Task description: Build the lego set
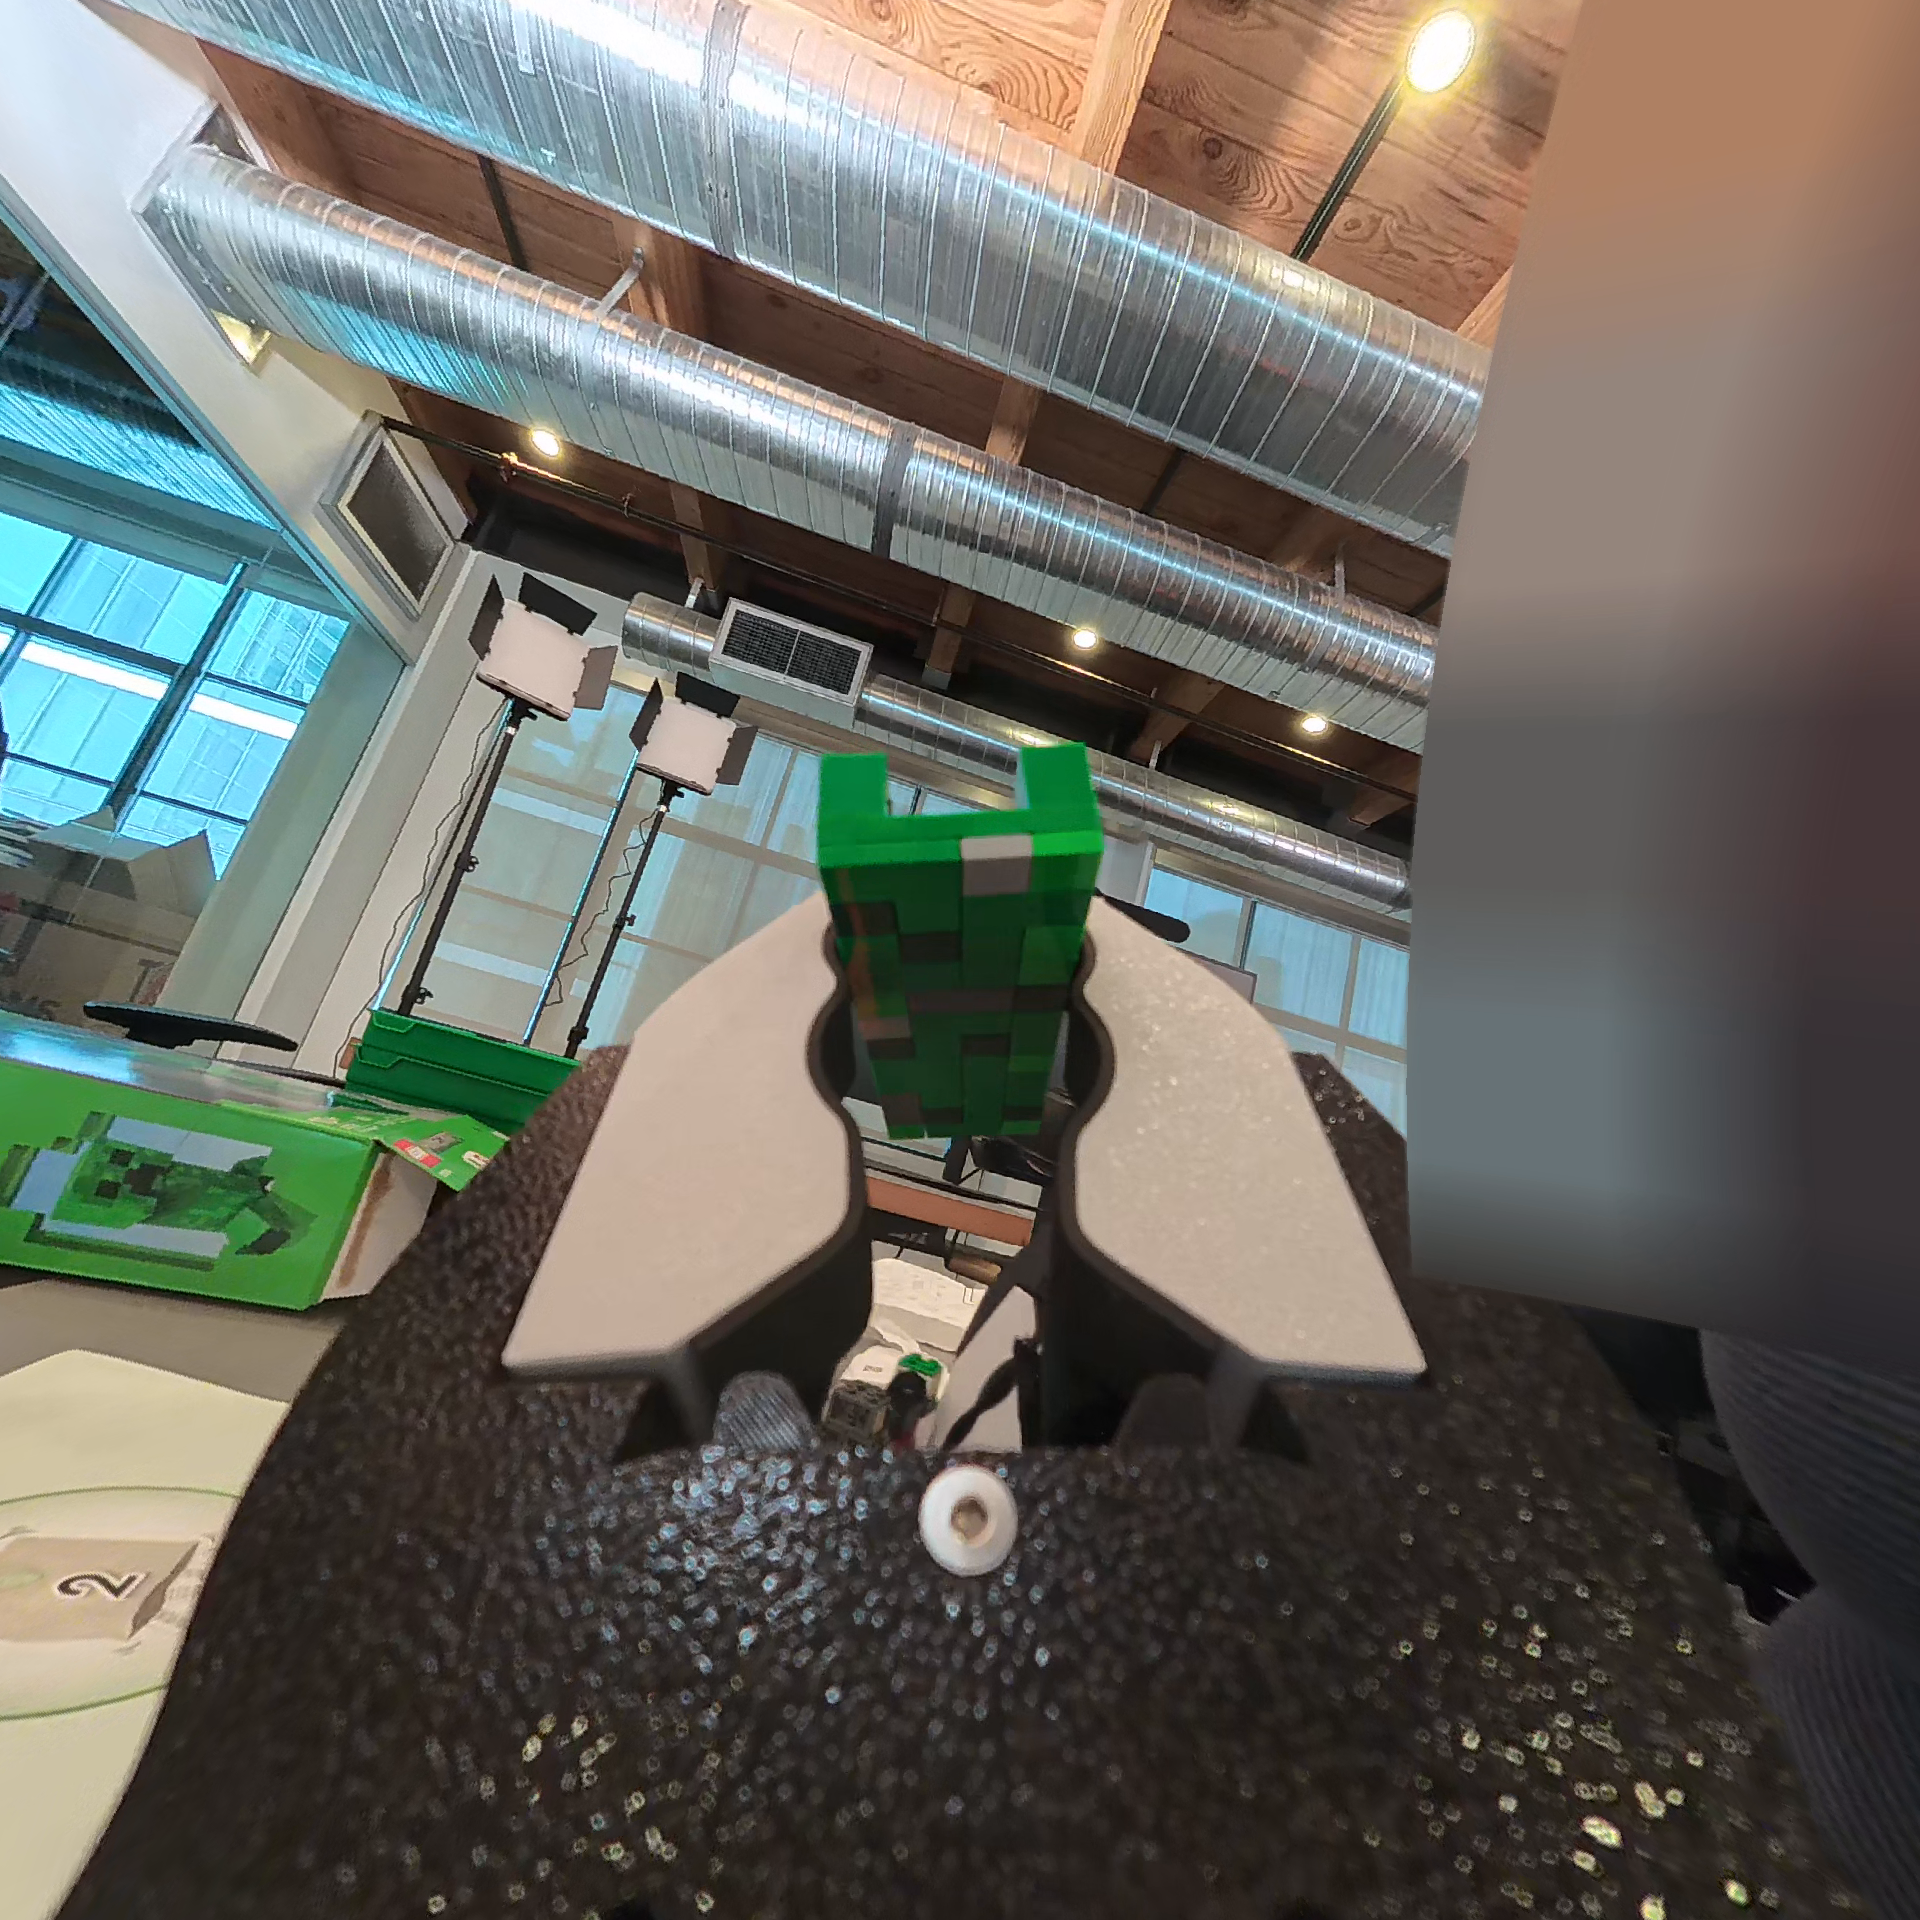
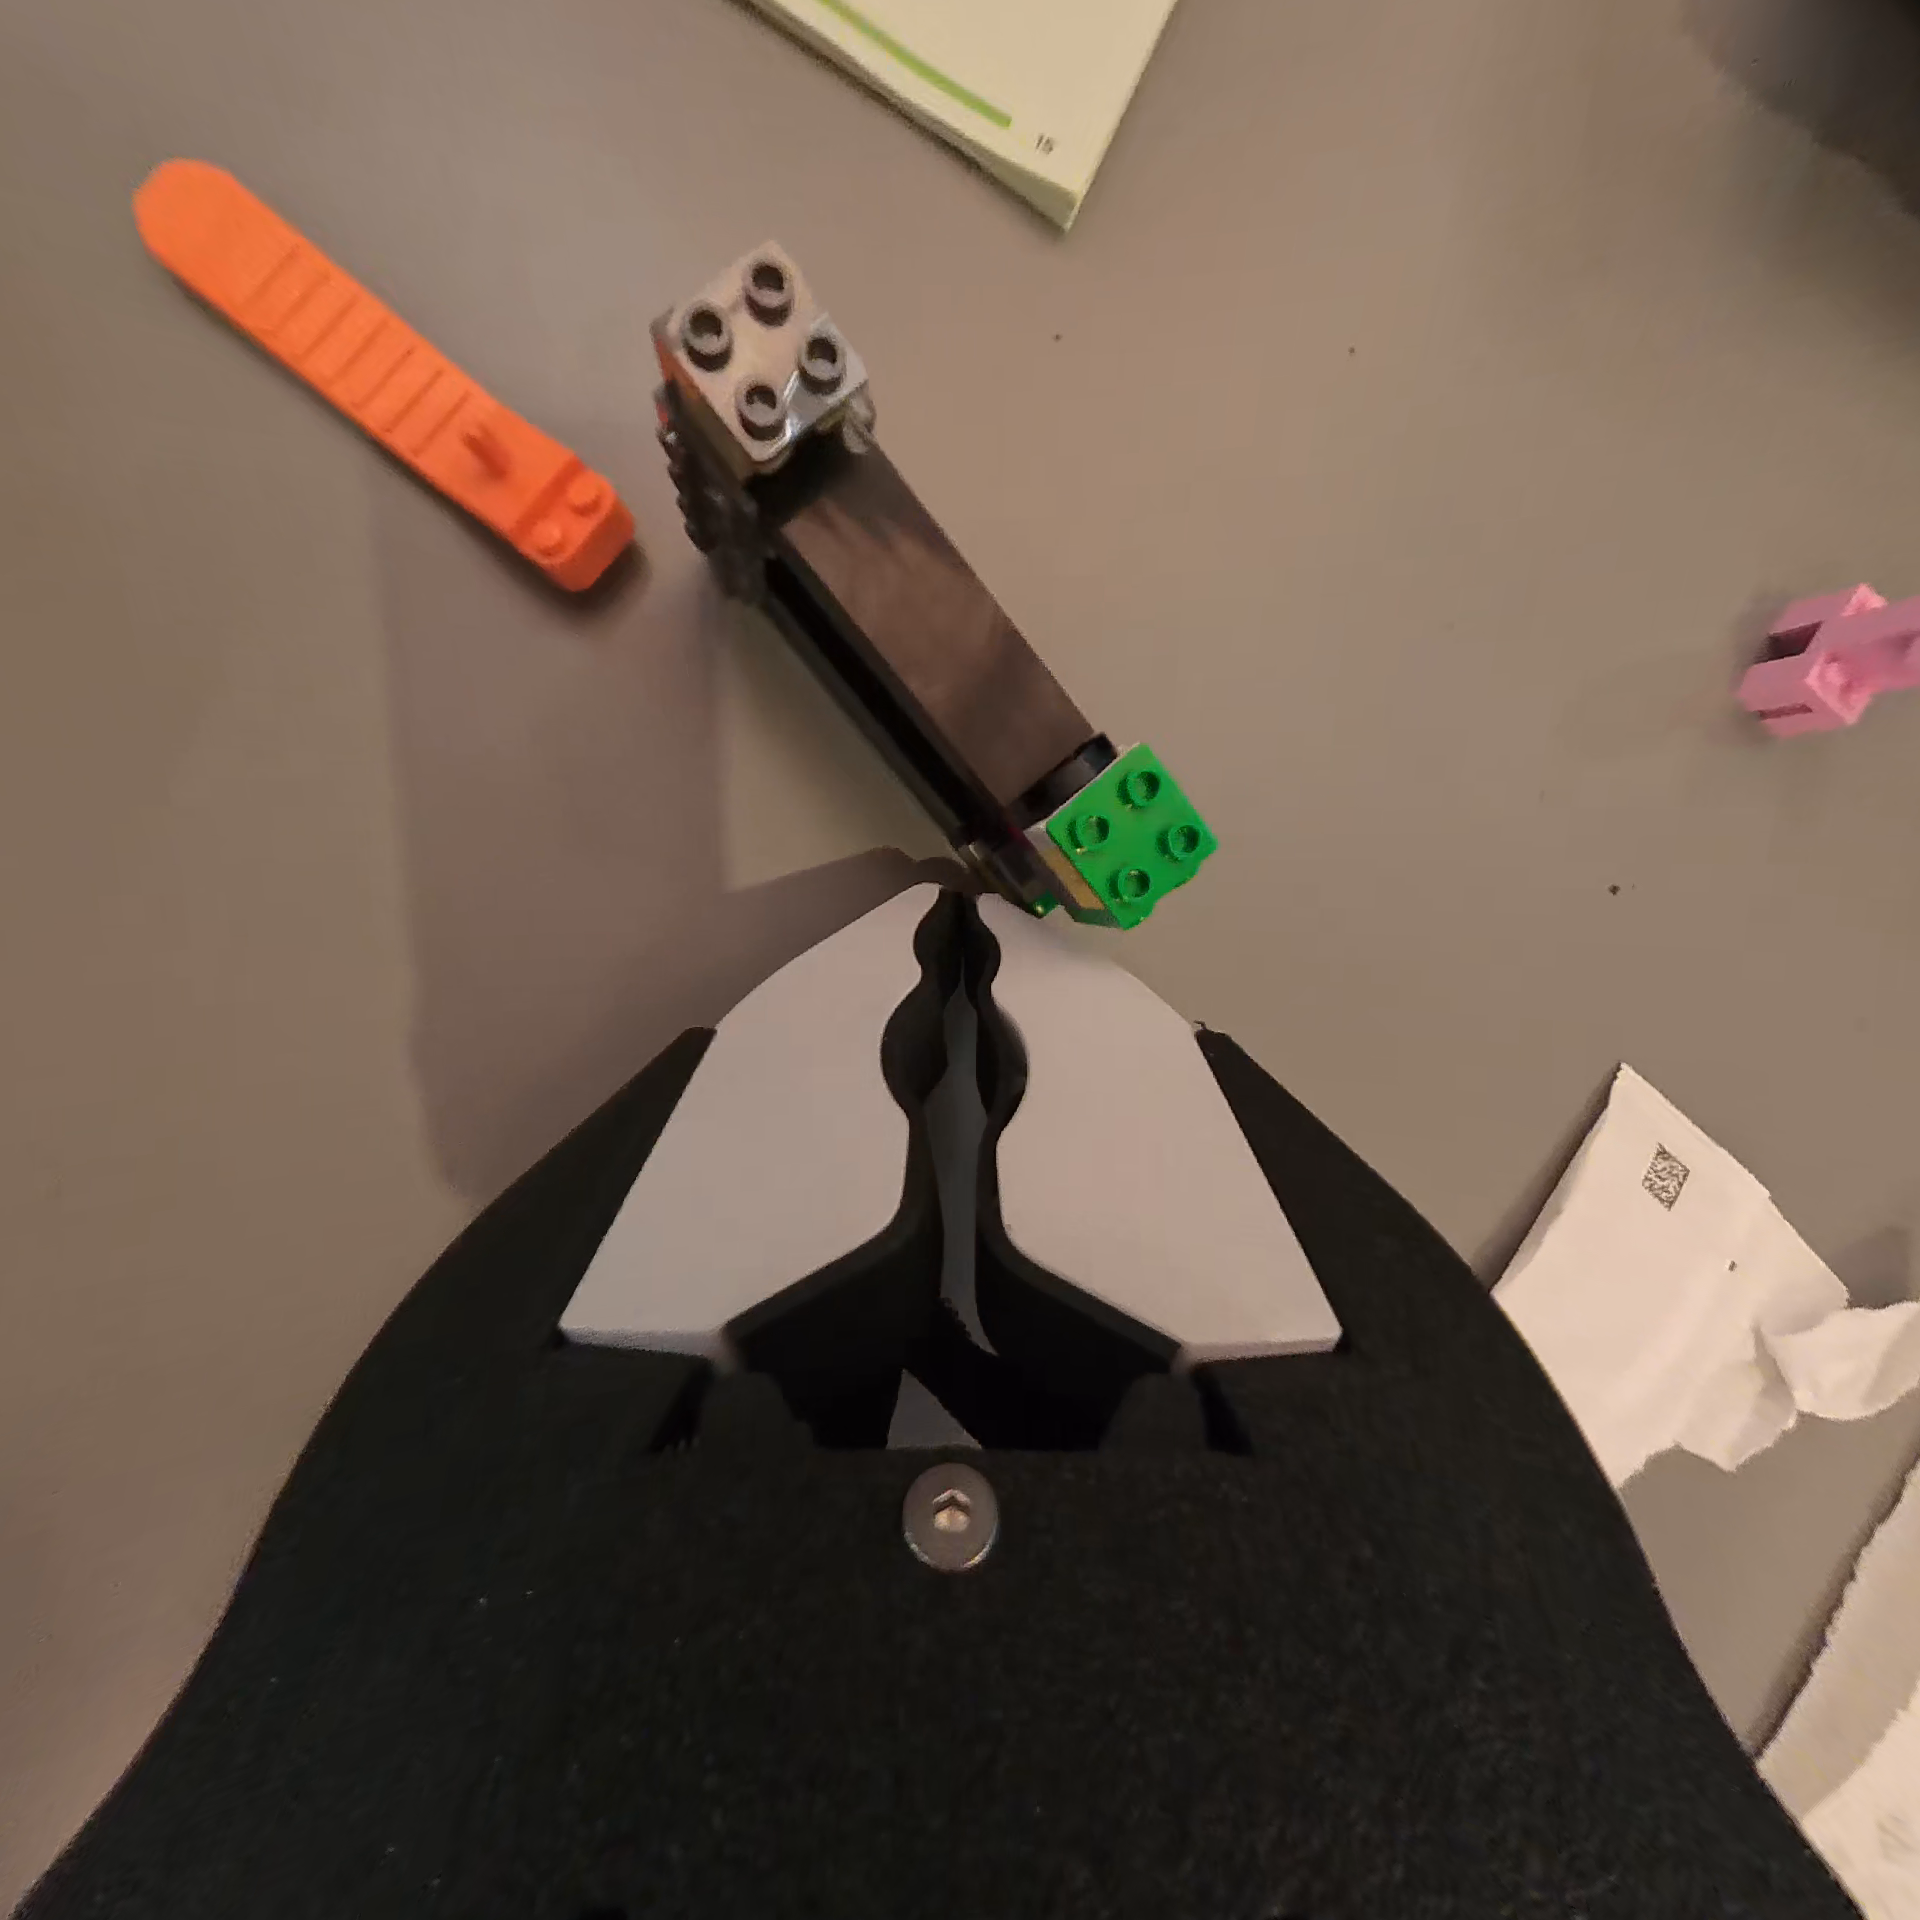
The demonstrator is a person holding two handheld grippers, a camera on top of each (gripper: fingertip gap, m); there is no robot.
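The left gripper (image 1: 961,997) is tilted upward, so its camera looks past the fingers toward ceiling ducts (image 1: 831,312) and windows. Its jaws are clamped on a green pixel-patterned lego block (image 1: 961,935), gripping it on both side faces at mid-height. The block stands roughly upright between the fingers, its notched upper end clear above the tips and its lower end hanging in the gap between the jaws. A green lego box (image 1: 197,1205) lies on the table (image 1: 125,1320) at the left, with an open instruction booklet (image 1: 94,1538) nearer the camera.

The right gripper (image 2: 954,902) points down at the grey table (image 2: 1455,520). Its jaws are pressed together with nothing visible between them. The tips sit just beside the near end of a long dark lego assembly (image 2: 914,613) that lies diagonally on the table, capped by a grey studded plate (image 2: 764,353) at the far end and a green studded brick (image 2: 1132,836) at the near end. Whether the tips touch the assembly cannot be determined.

An orange brick separator (image 2: 374,374) lies to the left of the assembly, well apart. A pink lego piece (image 2: 1818,665) is cut off by the right edge. Torn white paper bags (image 2: 1704,1278) lie at lower right, partly out of view. A blurred patch covers the right side of the left wrist view. The assembly's dark face is motion-smeared, and its detail is unreadable.
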